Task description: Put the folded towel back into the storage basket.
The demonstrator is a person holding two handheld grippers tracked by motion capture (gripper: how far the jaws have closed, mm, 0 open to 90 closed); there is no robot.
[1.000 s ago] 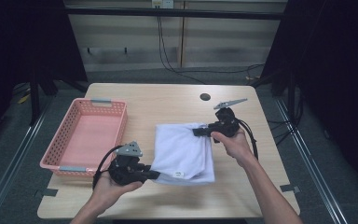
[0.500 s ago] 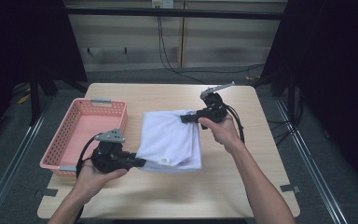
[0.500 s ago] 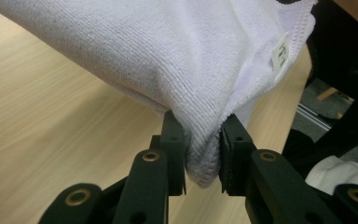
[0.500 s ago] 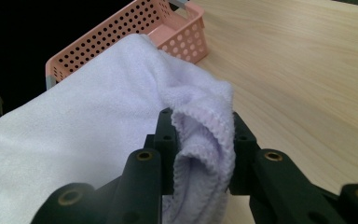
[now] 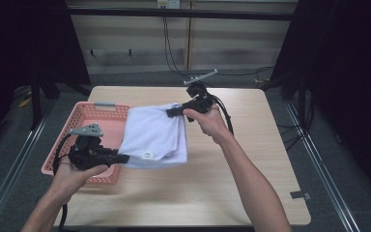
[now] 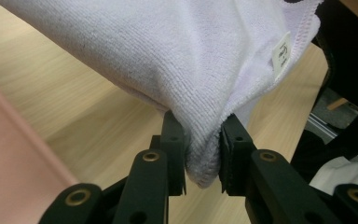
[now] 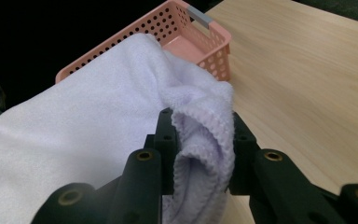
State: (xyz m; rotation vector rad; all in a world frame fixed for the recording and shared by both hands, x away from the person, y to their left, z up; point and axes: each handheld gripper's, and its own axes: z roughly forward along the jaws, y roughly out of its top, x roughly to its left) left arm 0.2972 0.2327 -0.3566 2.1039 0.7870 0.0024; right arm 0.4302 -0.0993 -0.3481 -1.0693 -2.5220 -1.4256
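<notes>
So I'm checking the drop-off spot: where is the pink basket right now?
In the high view the basket sits on the table's left side, its right part under the towel held up between both grippers.

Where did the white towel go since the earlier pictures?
Both grippers carried the folded white towel off the table's middle, leftward and up, so its left part now hangs over the pink basket. The left gripper and right gripper kept their hold on opposite ends, neither letting go. The basket and the table stayed put.
</notes>
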